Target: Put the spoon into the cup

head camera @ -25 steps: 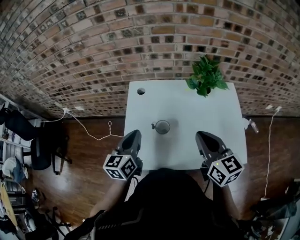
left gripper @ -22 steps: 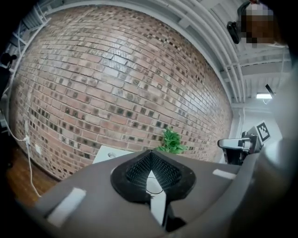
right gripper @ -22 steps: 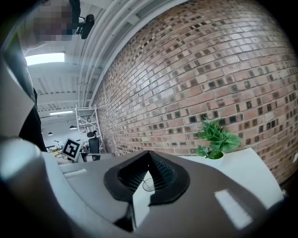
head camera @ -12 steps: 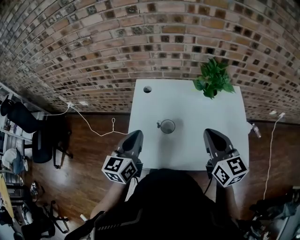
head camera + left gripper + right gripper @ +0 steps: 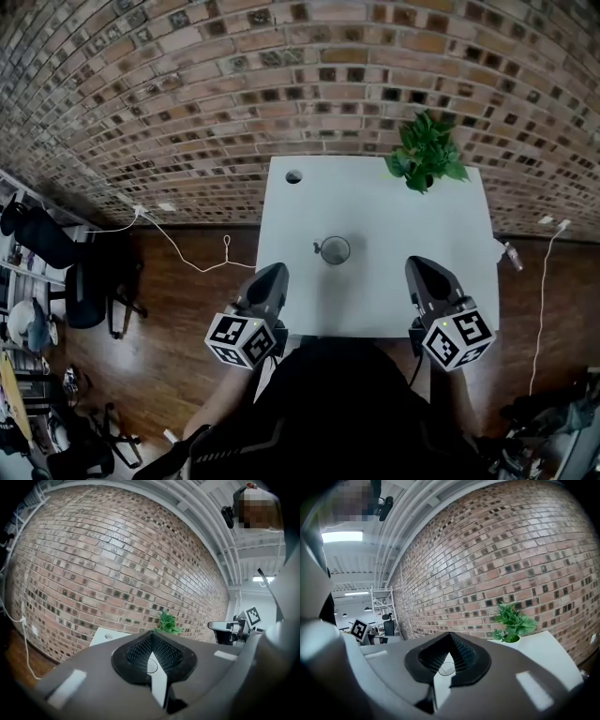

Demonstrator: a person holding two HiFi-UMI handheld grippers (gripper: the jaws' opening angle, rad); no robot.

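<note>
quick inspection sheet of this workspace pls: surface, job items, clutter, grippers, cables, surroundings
surface: white table, with a round hole near its far left corner
job's things: cup upright mid-table; spoon cannot be made out
clutter: potted plant at the far right corner
grippers: left gripper and right gripper both shut with nothing held, over the near edge on either side of the cup
cables: white cable on the floor left of the table, another on the right
surroundings: brick wall, wooden floor, dark chair at left
</note>
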